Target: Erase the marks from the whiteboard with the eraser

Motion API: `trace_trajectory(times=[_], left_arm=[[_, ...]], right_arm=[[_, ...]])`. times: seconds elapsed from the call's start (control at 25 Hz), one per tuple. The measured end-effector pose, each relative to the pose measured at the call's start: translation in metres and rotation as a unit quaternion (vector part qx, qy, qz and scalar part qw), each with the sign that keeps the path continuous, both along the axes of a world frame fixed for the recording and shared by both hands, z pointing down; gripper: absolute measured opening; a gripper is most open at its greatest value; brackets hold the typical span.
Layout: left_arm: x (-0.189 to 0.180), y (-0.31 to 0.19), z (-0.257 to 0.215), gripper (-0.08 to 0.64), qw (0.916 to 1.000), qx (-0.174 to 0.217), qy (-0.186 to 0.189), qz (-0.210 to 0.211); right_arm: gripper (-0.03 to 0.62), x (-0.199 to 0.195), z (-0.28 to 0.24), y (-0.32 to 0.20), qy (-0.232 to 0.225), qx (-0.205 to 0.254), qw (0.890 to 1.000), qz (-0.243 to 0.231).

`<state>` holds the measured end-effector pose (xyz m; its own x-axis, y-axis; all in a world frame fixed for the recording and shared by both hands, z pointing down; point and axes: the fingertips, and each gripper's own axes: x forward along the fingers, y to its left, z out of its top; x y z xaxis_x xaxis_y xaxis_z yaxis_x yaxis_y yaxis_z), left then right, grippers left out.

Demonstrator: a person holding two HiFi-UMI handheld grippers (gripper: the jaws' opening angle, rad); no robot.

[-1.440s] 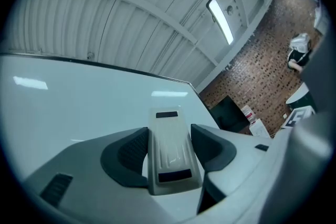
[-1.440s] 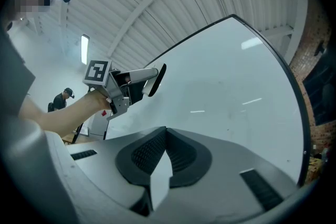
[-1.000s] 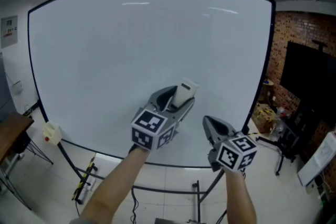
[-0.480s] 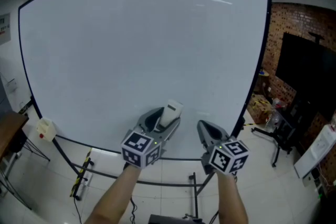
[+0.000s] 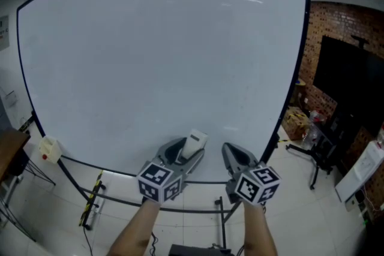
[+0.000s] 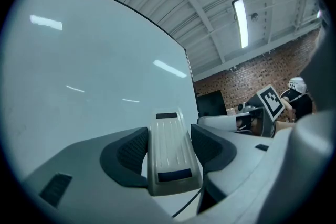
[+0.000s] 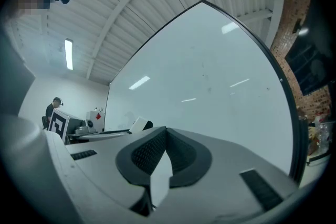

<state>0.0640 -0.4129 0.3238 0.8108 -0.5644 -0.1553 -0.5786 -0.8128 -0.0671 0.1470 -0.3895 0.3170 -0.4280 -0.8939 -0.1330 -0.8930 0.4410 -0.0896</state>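
A large whiteboard fills the head view; its surface looks white, with no marks that I can make out. My left gripper is shut on a pale eraser, held low near the board's bottom edge. In the left gripper view the eraser sits clamped between the two dark pads, pointing at the whiteboard. My right gripper hangs beside the left one with its jaws pressed together and nothing between them. The right gripper view shows the whiteboard ahead, with only faint specks on it.
The board stands on a black frame with legs over a pale tiled floor. A small white box with a red spot hangs at the board's lower left. A brick wall and a dark screen stand to the right, with clutter on the floor.
Both grippers have dropped lower and drawn back from the board toward its bottom edge. The left one still holds the eraser. The view now takes in more of the board.
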Motion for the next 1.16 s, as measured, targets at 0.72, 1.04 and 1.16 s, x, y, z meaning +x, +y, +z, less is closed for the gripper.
trace_trajectory(times=[0.72, 1.04, 1.16], left_arm=[[0.0003, -0.0025, 0.0027, 0.262, 0.9998, -0.015, 0.009, 0.006], [-0.0008, -0.0005, 0.0024, 0.261, 0.9997, -0.019, 0.010, 0.009], [-0.0012, 0.0003, 0.0028, 0.261, 0.9997, -0.020, 0.010, 0.010]], right_arm=[[-0.006, -0.0022, -0.0025, -0.0017, 0.008, 0.002, 1.000, -0.005], [-0.006, -0.0045, -0.0017, -0.0003, 0.012, 0.000, 1.000, -0.006], [-0.006, -0.0053, -0.0016, -0.0001, 0.012, 0.002, 1.000, -0.009]])
